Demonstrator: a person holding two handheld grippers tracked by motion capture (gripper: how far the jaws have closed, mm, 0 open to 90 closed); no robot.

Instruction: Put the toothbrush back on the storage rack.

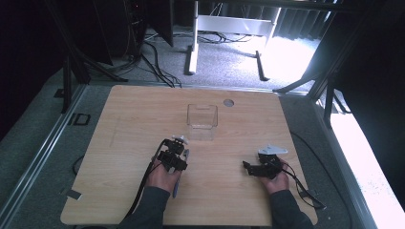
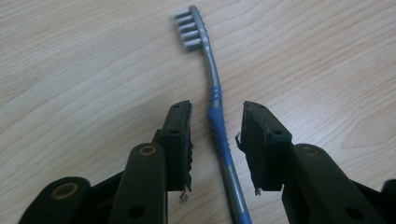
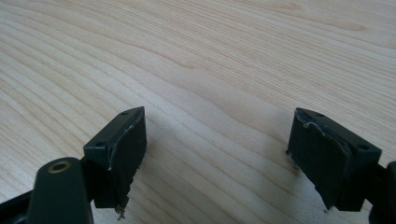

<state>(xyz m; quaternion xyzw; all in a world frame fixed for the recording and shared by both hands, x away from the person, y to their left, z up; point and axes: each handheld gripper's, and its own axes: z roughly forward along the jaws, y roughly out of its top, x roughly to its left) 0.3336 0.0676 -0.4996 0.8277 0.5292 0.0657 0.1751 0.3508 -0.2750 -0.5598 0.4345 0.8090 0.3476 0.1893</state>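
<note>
A grey and blue toothbrush [image 2: 215,100] lies flat on the wooden table [image 1: 143,109], bristles facing sideways. My left gripper [image 2: 218,112] is open and straddles its blue handle, with a gap on each side between the pads and the handle. From above, the left gripper [image 1: 176,161] sits over the toothbrush [image 1: 176,187] at the front middle of the table. My right gripper [image 3: 217,123] stands wide open over bare wood, with nothing between its jaws. It is at the front right [image 1: 248,167], pointing left.
A clear plastic box [image 1: 202,117] stands upright behind the left gripper, near the table's middle. A round grey cap [image 1: 229,102] is set into the tabletop at the back. Cables trail from both grippers toward the front edge.
</note>
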